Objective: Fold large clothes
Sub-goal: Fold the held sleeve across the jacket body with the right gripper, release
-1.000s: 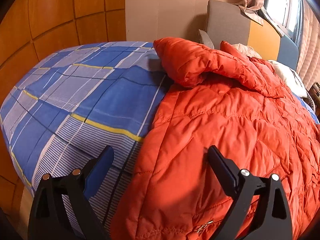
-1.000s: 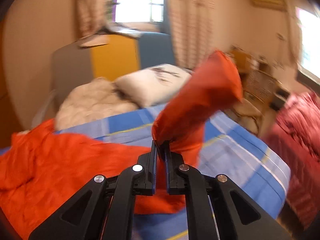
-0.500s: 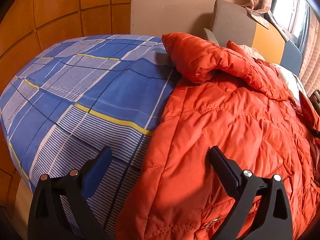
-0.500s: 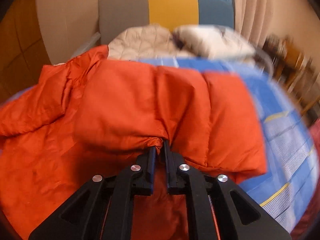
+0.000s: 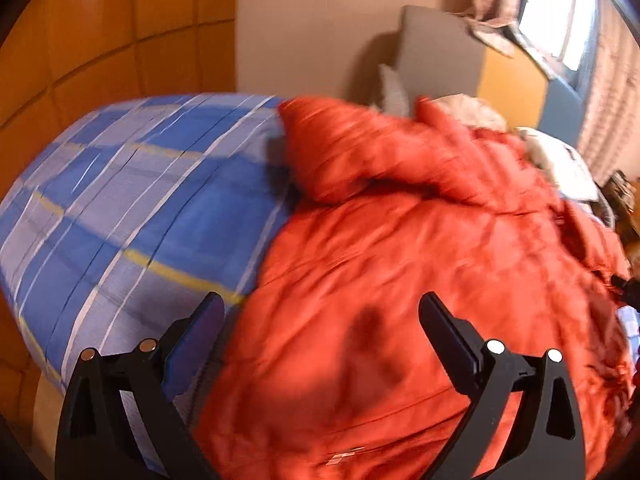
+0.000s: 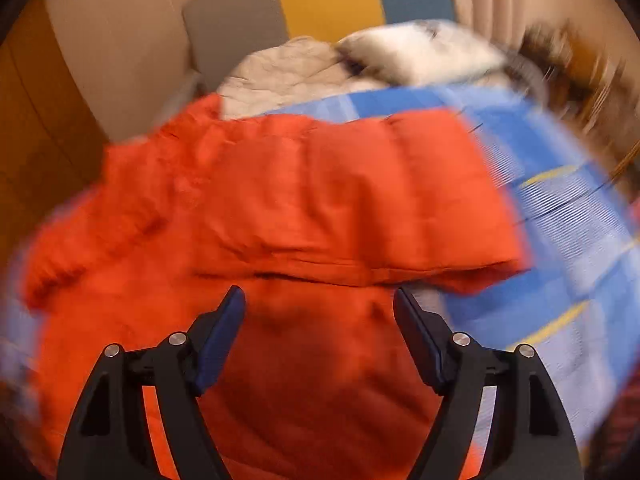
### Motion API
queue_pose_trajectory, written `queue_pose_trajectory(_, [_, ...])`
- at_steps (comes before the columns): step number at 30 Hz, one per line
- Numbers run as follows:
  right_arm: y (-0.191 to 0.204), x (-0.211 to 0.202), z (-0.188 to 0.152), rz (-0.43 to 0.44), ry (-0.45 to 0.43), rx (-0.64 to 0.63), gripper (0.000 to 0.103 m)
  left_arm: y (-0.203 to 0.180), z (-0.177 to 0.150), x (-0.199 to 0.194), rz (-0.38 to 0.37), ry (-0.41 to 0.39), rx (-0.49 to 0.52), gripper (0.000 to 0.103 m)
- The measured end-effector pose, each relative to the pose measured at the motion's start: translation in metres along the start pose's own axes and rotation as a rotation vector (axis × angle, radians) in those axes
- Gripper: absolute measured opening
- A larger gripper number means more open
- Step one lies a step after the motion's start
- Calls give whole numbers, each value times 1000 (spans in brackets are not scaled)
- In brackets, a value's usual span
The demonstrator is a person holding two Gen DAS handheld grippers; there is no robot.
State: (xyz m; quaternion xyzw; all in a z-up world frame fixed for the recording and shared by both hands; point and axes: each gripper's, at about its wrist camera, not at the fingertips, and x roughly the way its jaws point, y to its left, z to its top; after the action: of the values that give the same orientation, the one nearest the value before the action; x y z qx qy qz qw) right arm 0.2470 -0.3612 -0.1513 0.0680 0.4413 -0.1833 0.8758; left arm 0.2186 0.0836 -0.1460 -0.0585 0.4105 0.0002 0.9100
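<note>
An orange puffer jacket [image 5: 420,264] lies spread on a bed with a blue checked sheet [image 5: 132,208]. Its left sleeve [image 5: 360,152] is folded across the top. In the right wrist view the jacket [image 6: 280,360] has its other sleeve [image 6: 360,208] laid flat across the body. My left gripper [image 5: 320,320] is open and empty, just above the jacket's left edge. My right gripper [image 6: 320,308] is open and empty, just above the jacket below the folded sleeve. Both views are motion-blurred.
A beige garment [image 6: 288,68] and a white pillow [image 6: 420,52] lie at the head of the bed against a grey, yellow and blue headboard [image 6: 320,4]. Orange wall panels [image 5: 100,32] stand on the left. A window with curtains [image 5: 560,12] is at the back right.
My right gripper carried the sleeve across the jacket, laid it down, and opened, letting it go. My left gripper stayed open and shifted a little over the jacket's left edge.
</note>
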Motion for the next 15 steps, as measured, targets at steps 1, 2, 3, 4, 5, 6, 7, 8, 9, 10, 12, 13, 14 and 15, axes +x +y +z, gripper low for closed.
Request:
queue_pose_trajectory(1, [-1, -3, -5, -123, -22, -38, 80, -11, 6, -3, -20, -14, 15, 98])
queue_pose_trajectory(2, [-4, -3, -9, -231, -35, -56, 87, -19, 10, -5, -41, -17, 27, 98])
queue_pose_trajectory(3, [-10, -1, -14, -318, -48, -56, 89, -34, 16, -5, -74, -15, 42, 98])
queue_pose_trajectory(4, [-16, 0, -18, -359, -54, -43, 89, -49, 22, -5, -98, -19, 57, 98])
queue_pose_trajectory(5, [-23, 2, -21, -387, -51, -19, 89, -65, 28, -4, -131, -27, 79, 98])
queue_pose_trajectory(6, [-27, 4, -23, -390, -47, 1, 89, -83, 33, -1, -167, -23, 100, 98])
queue_pose_trajectory(7, [-32, 6, -27, -381, -52, 27, 89, -99, 36, 1, -187, -21, 119, 98])
queue_pose_trajectory(8, [-34, 7, -31, -384, -62, 37, 89, -114, 40, 3, -199, -23, 139, 97])
queue_pose_trajectory(9, [-34, 8, -34, -393, -68, 37, 89, -137, 44, 7, -227, -26, 176, 97])
queue_pose_trajectory(10, [-32, 11, -34, -396, -71, 35, 89, -159, 47, 14, -257, -12, 214, 97])
queue_pose_trajectory(12, [-31, 12, -39, -403, -82, 31, 89, -194, 52, 26, -304, 21, 251, 96])
queue_pose_trajectory(13, [-32, 13, -39, -406, -89, 33, 89, -212, 54, 35, -336, 48, 253, 90])
queue_pose_trajectory(14, [-32, 12, -40, -403, -93, 36, 89, -223, 57, 41, -348, 66, 253, 83])
queue_pose_trajectory(15, [-33, 12, -41, -402, -98, 42, 89, -238, 58, 50, -365, 98, 248, 82])
